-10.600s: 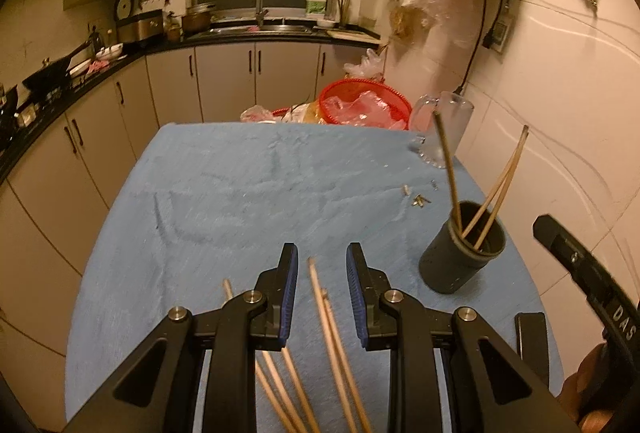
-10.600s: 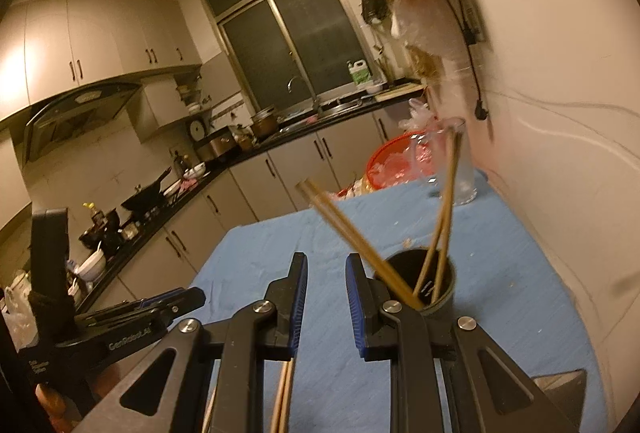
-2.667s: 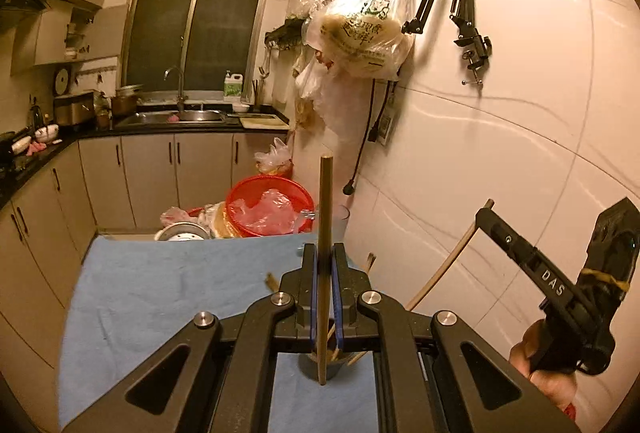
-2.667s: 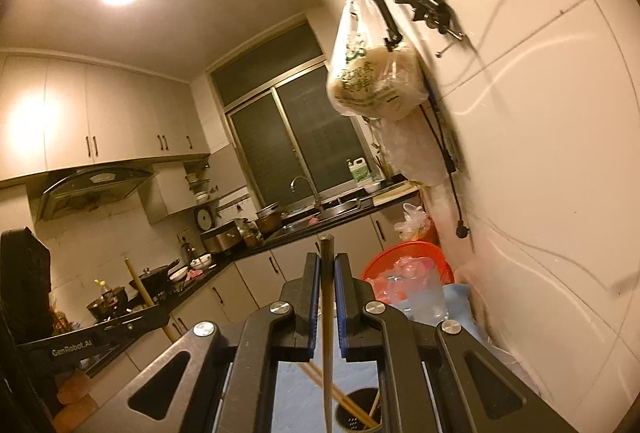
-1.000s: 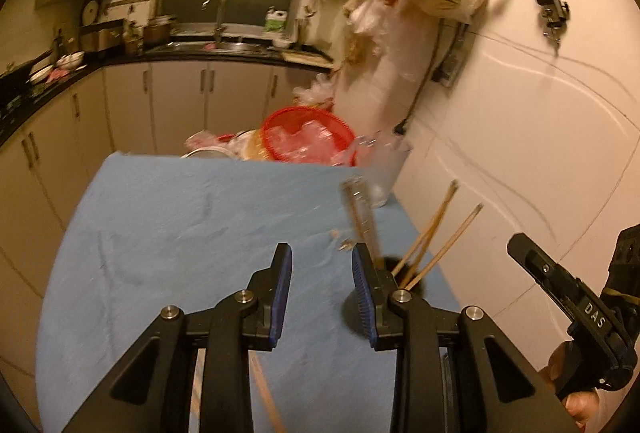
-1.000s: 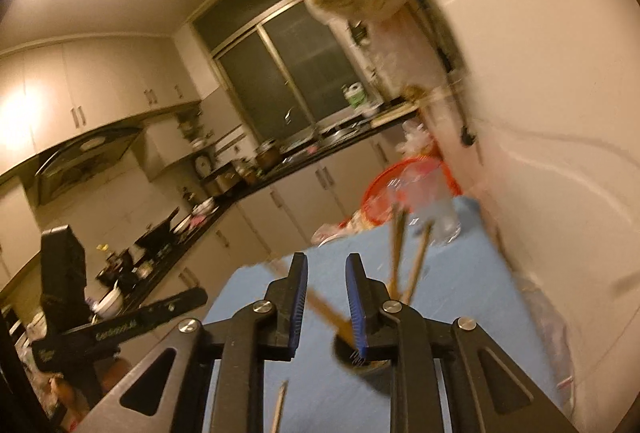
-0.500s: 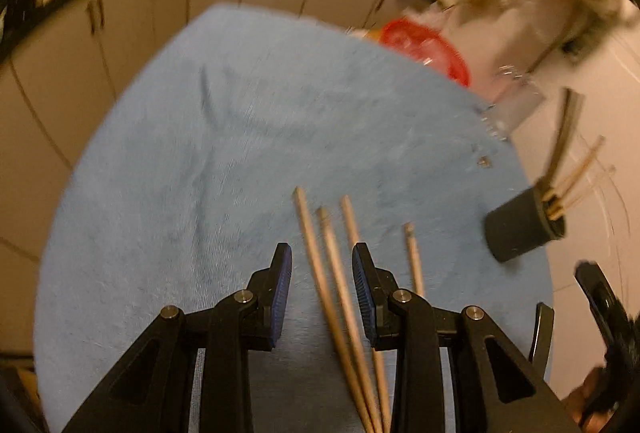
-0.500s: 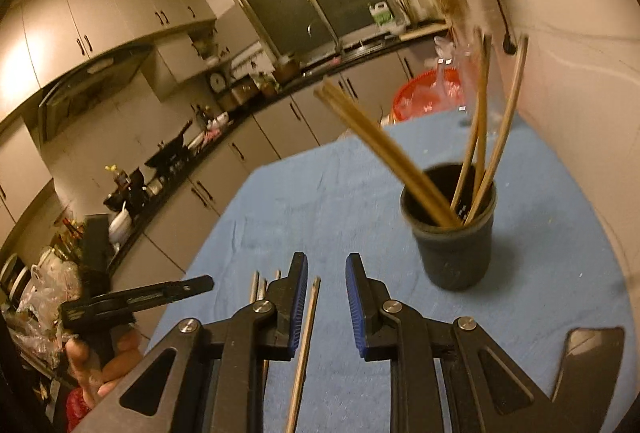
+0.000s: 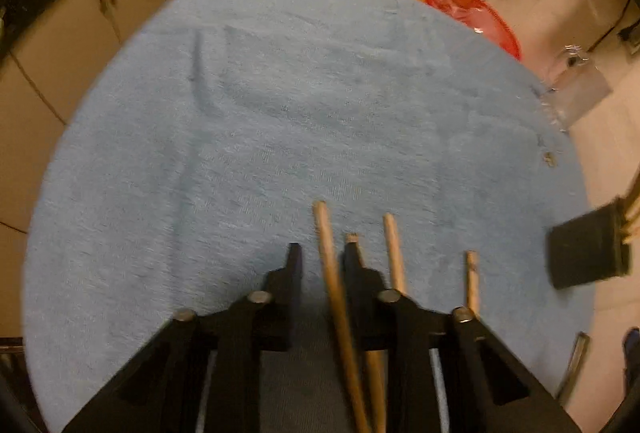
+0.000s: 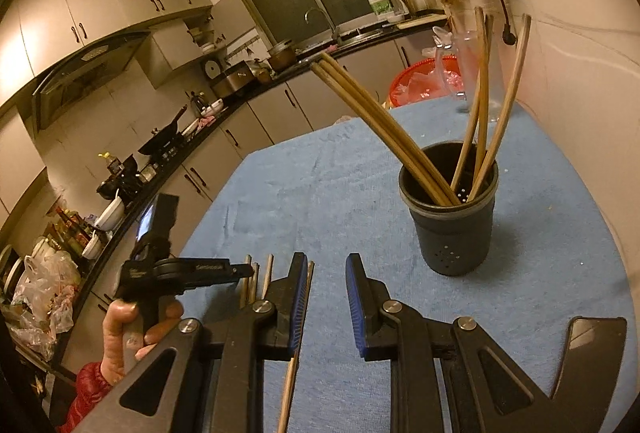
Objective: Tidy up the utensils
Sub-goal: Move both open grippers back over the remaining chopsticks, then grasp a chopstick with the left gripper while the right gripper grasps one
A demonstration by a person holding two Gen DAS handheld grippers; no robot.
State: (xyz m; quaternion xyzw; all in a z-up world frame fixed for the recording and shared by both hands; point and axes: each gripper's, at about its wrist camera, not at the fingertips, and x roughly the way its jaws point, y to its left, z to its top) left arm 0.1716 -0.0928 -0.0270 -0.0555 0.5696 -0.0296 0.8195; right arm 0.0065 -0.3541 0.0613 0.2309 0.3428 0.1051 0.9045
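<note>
Several wooden chopsticks (image 9: pixel 330 265) lie side by side on the blue cloth (image 9: pixel 280 105). My left gripper (image 9: pixel 322 253) is open and low over them, with one chopstick between its jaws. A dark grey utensil cup (image 10: pixel 452 217) holds several chopsticks (image 10: pixel 372 121); it also shows at the right edge of the left wrist view (image 9: pixel 588 253). My right gripper (image 10: pixel 327 265) is open and empty, just left of and nearer than the cup. One chopstick (image 10: pixel 296 349) lies under its left finger. The left gripper (image 10: pixel 224 269) shows at the left in the right wrist view.
A red basket (image 9: pixel 476 17) and a clear glass jug (image 10: pixel 460 69) stand at the table's far right end by the wall. Kitchen counters with pots (image 10: pixel 168 137) run along the left. A black stand piece (image 10: pixel 592 349) sits at the near right.
My left gripper has dropped closer to the loose chopsticks and now straddles one. My right gripper has moved a little nearer to the cup. Both stay open.
</note>
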